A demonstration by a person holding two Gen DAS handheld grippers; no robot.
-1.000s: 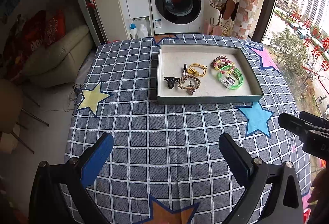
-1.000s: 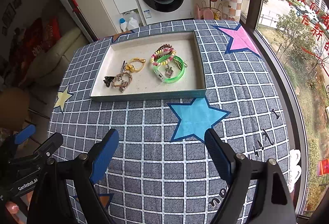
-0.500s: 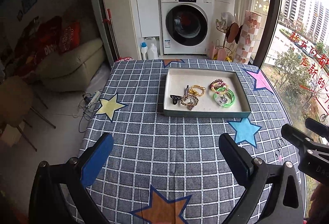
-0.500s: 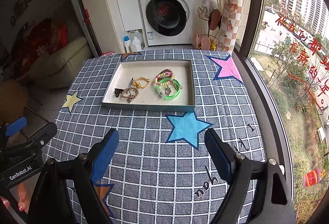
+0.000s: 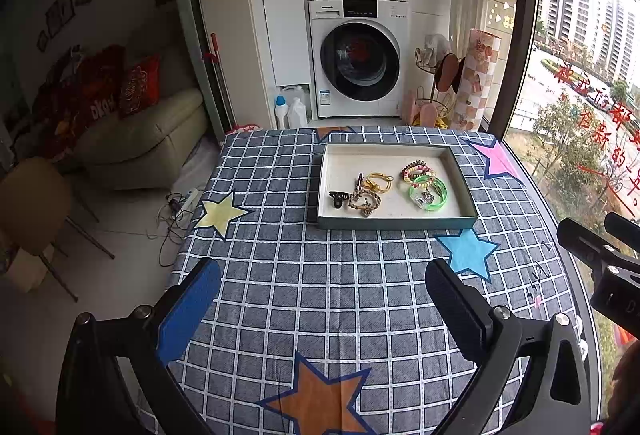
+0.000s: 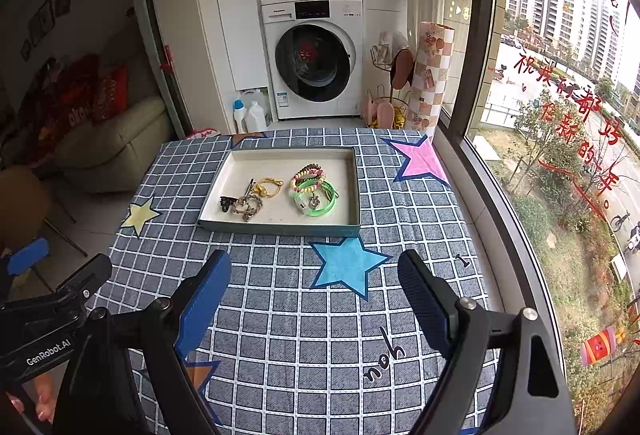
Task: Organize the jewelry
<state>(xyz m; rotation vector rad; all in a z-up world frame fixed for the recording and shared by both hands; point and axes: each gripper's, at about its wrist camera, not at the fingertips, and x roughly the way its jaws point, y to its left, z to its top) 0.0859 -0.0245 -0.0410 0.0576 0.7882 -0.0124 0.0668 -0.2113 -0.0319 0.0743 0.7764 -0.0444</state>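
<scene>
A shallow grey-green tray (image 5: 400, 224) (image 6: 280, 229) with a white floor rests on the far half of the checked tablecloth. Inside lie a green bangle (image 5: 428, 194) (image 6: 316, 197), a beaded bracelet (image 5: 416, 169) (image 6: 307, 173), a yellow loop (image 5: 379, 182) (image 6: 267, 186), a chain bracelet with a charm (image 5: 365, 201) (image 6: 248, 206) and a small black clip (image 5: 337, 197) (image 6: 227, 204). My left gripper (image 5: 320, 275) is open and holds nothing, well short of the tray. My right gripper (image 6: 314, 269) is also open and holds nothing, over a blue star print.
The table (image 5: 320, 295) stands against a large window on the right. A washer and dryer stack (image 5: 358, 55) is behind it, a cream sofa (image 5: 144, 139) and a chair (image 5: 36, 203) to the left. In the right wrist view the other gripper's body (image 6: 48, 311) shows at the left edge.
Both grippers have risen and drawn back from the tray, which now looks smaller and farther away. More of the room and the dryer is in view. The jaws stayed open.
</scene>
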